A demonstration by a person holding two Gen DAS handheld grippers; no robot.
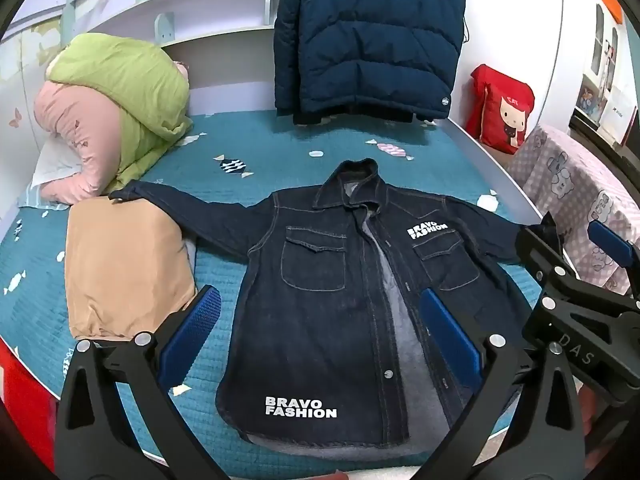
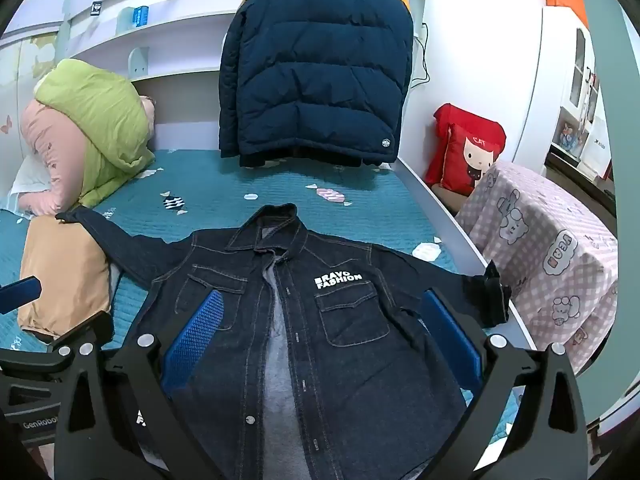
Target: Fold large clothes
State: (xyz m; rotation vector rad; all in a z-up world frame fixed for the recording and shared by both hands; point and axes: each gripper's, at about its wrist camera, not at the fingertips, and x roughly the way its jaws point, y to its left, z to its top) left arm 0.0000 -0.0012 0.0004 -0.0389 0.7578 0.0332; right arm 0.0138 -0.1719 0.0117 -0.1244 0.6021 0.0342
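Observation:
A dark denim jacket (image 1: 320,280) with white "BRAVO FASHION" print lies face up and unbuttoned on the teal bed, both sleeves spread out. It also shows in the right wrist view (image 2: 340,320). My left gripper (image 1: 320,312) is open and empty, hovering above the jacket's lower left half. My right gripper (image 2: 324,316) is open and empty above the jacket's chest; it shows in the left wrist view (image 1: 576,256) near the right sleeve. The left sleeve end rests on a tan pillow (image 1: 120,264).
A green and pink rolled quilt (image 1: 116,108) lies at the bed's far left. A navy puffer jacket (image 1: 368,36) hangs at the back. A red cushion (image 1: 502,108) and a pink checked covered stand (image 2: 548,256) sit right of the bed edge.

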